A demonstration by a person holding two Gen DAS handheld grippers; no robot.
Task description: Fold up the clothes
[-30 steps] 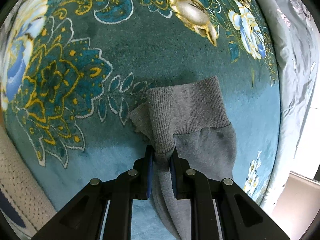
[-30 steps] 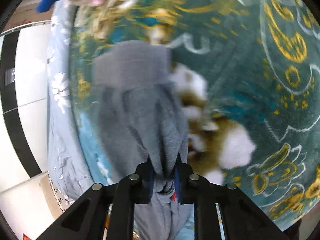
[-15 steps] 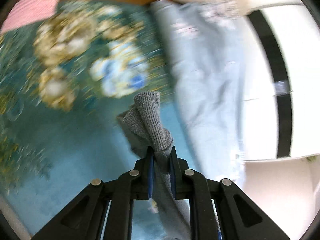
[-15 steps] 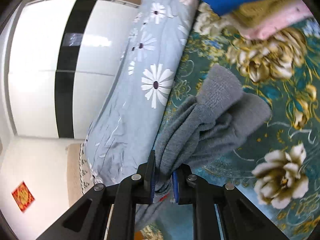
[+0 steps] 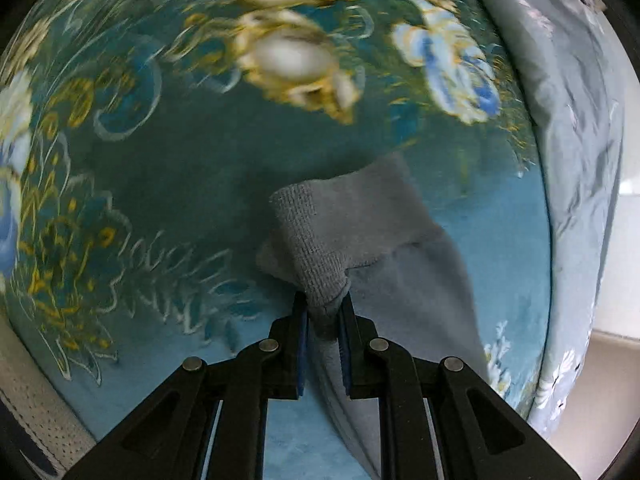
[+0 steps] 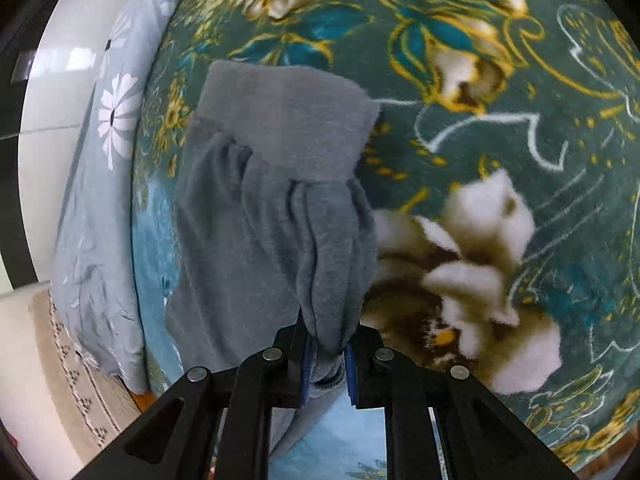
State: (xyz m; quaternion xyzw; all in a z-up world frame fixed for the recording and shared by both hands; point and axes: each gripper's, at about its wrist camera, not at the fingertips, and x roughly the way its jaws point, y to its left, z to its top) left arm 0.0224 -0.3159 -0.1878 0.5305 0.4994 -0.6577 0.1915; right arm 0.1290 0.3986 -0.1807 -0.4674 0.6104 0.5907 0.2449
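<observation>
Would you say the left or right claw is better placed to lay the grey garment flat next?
Probably the left claw: it pinches the garment at its ribbed edge, while the right claw grips bunched folds.

Teal floral blanket (image 5: 168,168), pale blue daisy sheet (image 6: 100,208) at edge; white wall (image 6: 60,80)

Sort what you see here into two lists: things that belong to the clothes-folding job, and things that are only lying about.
Part of the job:
- grey garment, ribbed cuff included
- left gripper, jaws shut on the cuff
- right gripper, jaws shut on bunched grey cloth

Just lying about:
- teal floral blanket beneath
- pale blue daisy-print bedding beside it
</observation>
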